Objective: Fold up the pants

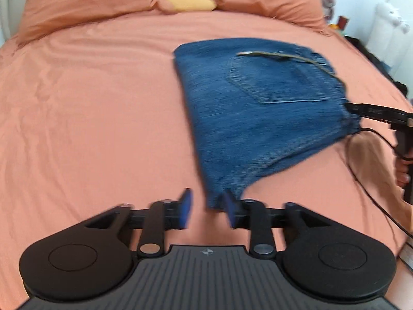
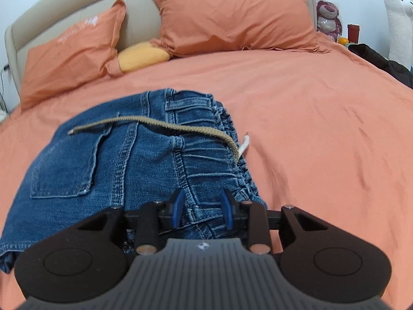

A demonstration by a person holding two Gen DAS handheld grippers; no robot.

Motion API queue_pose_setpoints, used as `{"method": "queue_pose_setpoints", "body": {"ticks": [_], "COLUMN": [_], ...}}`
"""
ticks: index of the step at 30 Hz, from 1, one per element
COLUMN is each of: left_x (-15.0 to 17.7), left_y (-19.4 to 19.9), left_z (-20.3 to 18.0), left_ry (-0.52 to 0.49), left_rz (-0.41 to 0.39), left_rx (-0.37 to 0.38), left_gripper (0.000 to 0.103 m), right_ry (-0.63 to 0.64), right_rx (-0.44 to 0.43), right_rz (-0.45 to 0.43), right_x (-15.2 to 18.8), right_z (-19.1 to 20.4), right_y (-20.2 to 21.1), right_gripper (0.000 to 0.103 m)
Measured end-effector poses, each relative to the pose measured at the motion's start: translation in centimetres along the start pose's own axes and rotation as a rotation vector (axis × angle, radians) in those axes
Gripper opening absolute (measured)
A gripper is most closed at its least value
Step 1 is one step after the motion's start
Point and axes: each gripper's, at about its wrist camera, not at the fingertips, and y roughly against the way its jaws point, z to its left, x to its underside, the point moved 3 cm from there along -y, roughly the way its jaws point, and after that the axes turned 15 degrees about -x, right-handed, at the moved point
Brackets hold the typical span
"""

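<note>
Blue denim pants (image 1: 258, 108) lie folded in a compact stack on the orange bed sheet (image 1: 90, 116), back pocket up, with a tan drawstring (image 2: 160, 125) across the top. My left gripper (image 1: 207, 208) is open at the pants' near corner, whose tip hangs between the blue pads (image 1: 186, 208). My right gripper (image 2: 202, 209) is open, its pads (image 2: 178, 210) either side of the elastic waistband (image 2: 219, 160). The right gripper also shows in the left wrist view (image 1: 348, 107) at the pants' right edge.
Two orange pillows (image 2: 227, 15) and a yellow cushion (image 2: 142, 55) lie at the headboard. Plush toys (image 2: 327, 16) and a dark garment (image 2: 382, 62) sit at the bed's right side. A black cable (image 1: 369, 180) trails over the sheet on the right.
</note>
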Motion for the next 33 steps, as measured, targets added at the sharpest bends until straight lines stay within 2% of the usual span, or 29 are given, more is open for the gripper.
{"method": "queue_pose_setpoints", "body": {"ticks": [1,5,6,7,9,10,14,18,20,23,27,30,33], "left_x": [0.1,0.0,-0.1,0.0,-0.2,-0.4,-0.8,0.8,1.3,1.4,1.2,0.8,0.4], "left_y": [0.1,-1.5,-1.9,-2.2,-2.1,-2.0,-0.8,-1.6,-2.7,-3.8,-3.3,-2.1,-0.7], "left_z": [-0.5,-2.2,-2.4,-2.5,-2.4,-2.6,-4.5,-6.2,-6.5,-6.8,-6.9,-6.9,-6.7], "left_ry": [-0.02,-0.06,-0.069,-0.072,-0.066,-0.087,-0.347,-0.672,-0.751,-0.767,-0.756,-0.738,-0.721], "left_rz": [-0.017,-0.001,-0.001,0.0,-0.007,-0.009,-0.059,-0.08,-0.062,-0.023,-0.004,0.001,-0.002], "left_rx": [-0.008,-0.029,-0.054,-0.091,-0.056,-0.066,-0.164,-0.233,-0.235,-0.225,-0.216,-0.206,-0.218], "left_gripper": [0.063,0.06,0.056,0.046,0.024,0.021,0.016,0.011,0.011,0.011,0.011,0.019,0.02], "right_ry": [0.001,0.006,0.009,0.012,0.008,0.0,-0.019,-0.016,-0.036,-0.053,-0.051,-0.056,-0.062], "right_rx": [-0.001,0.014,0.015,0.014,0.004,-0.002,-0.02,-0.028,-0.04,-0.055,-0.061,-0.063,-0.073], "right_rz": [-0.008,-0.026,-0.03,-0.033,-0.04,-0.043,-0.05,-0.048,-0.049,-0.052,-0.051,-0.055,-0.085], "right_x": [0.1,0.4,0.4,0.5,0.5,0.5,0.5,0.5,0.5,0.5,0.5,0.4,0.3], "right_z": [0.0,0.4,0.4,0.4,0.3,0.2,-0.3,-0.3,-0.6,-0.9,-1.1,-1.2,-1.0], "right_y": [0.1,0.5,0.6,0.6,0.8,0.9,1.0,1.0,1.0,1.0,1.0,1.0,1.6], "right_gripper": [0.027,0.027,0.027,0.027,0.027,0.027,0.027,0.027,0.027,0.027,0.027,0.028,0.036]}}
